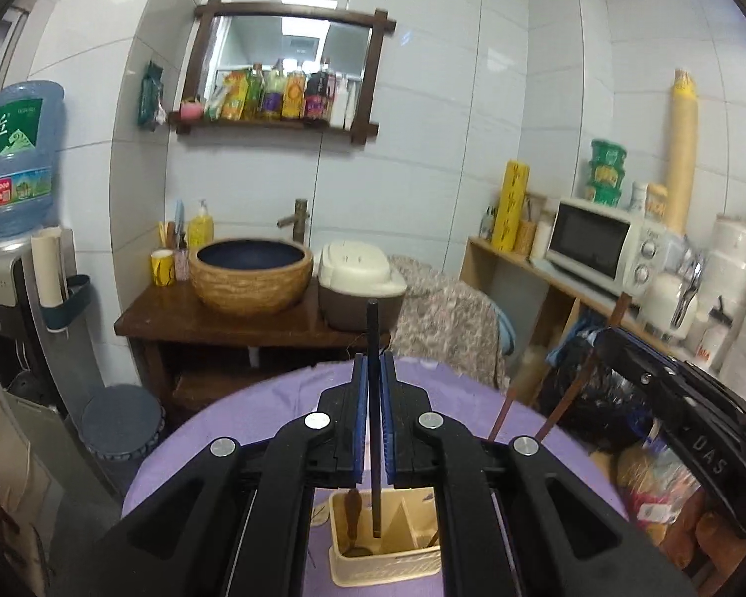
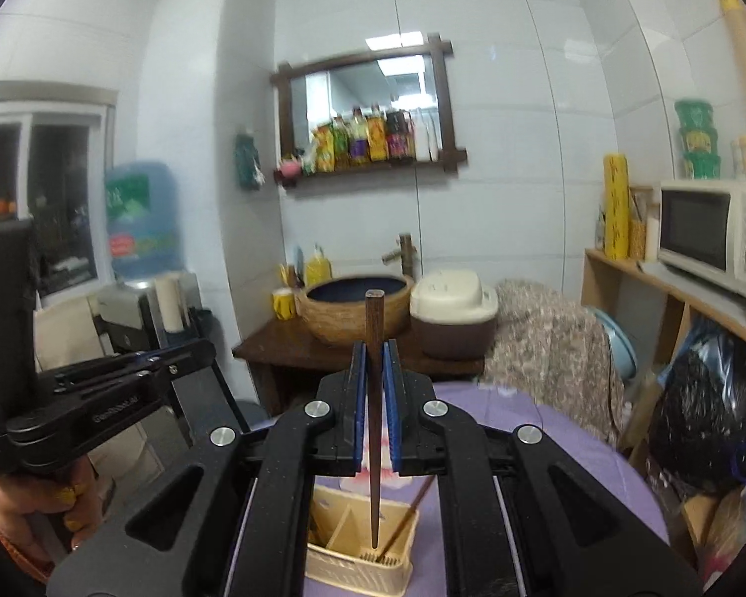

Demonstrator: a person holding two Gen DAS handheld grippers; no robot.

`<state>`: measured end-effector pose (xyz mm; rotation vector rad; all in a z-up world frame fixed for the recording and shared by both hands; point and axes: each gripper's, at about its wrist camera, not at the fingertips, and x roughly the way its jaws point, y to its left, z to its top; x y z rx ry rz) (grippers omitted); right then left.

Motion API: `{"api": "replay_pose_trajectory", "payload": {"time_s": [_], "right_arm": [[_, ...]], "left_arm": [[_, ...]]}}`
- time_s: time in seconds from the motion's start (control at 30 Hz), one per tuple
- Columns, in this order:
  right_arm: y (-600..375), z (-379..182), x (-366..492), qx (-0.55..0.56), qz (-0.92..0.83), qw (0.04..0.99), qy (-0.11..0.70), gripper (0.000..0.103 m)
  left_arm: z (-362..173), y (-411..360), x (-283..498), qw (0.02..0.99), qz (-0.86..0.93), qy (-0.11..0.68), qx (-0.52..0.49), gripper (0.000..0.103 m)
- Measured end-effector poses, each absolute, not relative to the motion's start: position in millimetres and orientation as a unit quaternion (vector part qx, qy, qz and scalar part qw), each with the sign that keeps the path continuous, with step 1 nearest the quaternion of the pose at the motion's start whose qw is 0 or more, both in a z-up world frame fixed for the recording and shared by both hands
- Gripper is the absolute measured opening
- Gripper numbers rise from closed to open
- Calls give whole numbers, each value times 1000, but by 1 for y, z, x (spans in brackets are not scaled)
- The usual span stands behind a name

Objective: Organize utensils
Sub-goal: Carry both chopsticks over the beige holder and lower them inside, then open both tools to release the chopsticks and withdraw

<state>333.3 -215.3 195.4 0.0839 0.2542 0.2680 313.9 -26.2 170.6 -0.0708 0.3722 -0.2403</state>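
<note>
My left gripper point(image 1: 373, 363) is shut on a black chopstick point(image 1: 373, 398), held upright with its tip over the middle of a beige divided utensil holder point(image 1: 388, 559) on the purple-covered table point(image 1: 253, 413). A brown spoon point(image 1: 352, 512) stands in the holder's left compartment. My right gripper point(image 2: 373, 353) is shut on a dark brown wooden chopstick point(image 2: 373, 398), held upright with its point inside the same holder point(image 2: 360, 554). Another brown chopstick point(image 2: 405, 517) leans in the holder's right compartment. The right gripper body point(image 1: 681, 398) shows at the right of the left wrist view.
Behind the table stand a wooden washstand point(image 1: 233, 321) with a basin point(image 1: 251, 271), a rice cooker point(image 1: 358, 278), a water dispenser point(image 1: 15, 268), a stool point(image 1: 122, 423), and a shelf with a microwave point(image 1: 597, 244). Bags point(image 2: 711, 413) lie at the right.
</note>
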Motion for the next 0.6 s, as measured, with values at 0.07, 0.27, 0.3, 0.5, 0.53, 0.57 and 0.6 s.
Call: {"api": "replay_pose_trajectory", "payload": {"time_s": [0.07, 0.27, 0.3, 0.5, 0.53, 0.57, 0.6], "right_arm": [[-218, 174, 344, 55, 135, 977, 154, 8], [-226, 127, 365, 80, 128, 967, 207, 8], [-227, 124, 368, 83, 127, 966, 211, 8], [-234, 116, 373, 91, 117, 966, 213, 8], [-235, 115, 373, 93, 119, 965, 213, 10], [-235, 114, 373, 93, 120, 965, 215, 10], [-235, 114, 372, 90, 118, 966, 213, 15]], "left_arm": [[154, -28, 322, 972, -117, 202, -31, 6], [107, -23, 340, 960, -107, 255, -48, 6], [101, -22, 342, 959, -104, 260, -46, 6], [92, -24, 341, 956, -104, 271, -34, 7], [92, -25, 341, 956, -104, 271, -32, 10], [92, -25, 339, 957, -104, 269, -31, 21], [93, -23, 337, 958, -102, 265, -31, 31]]}}
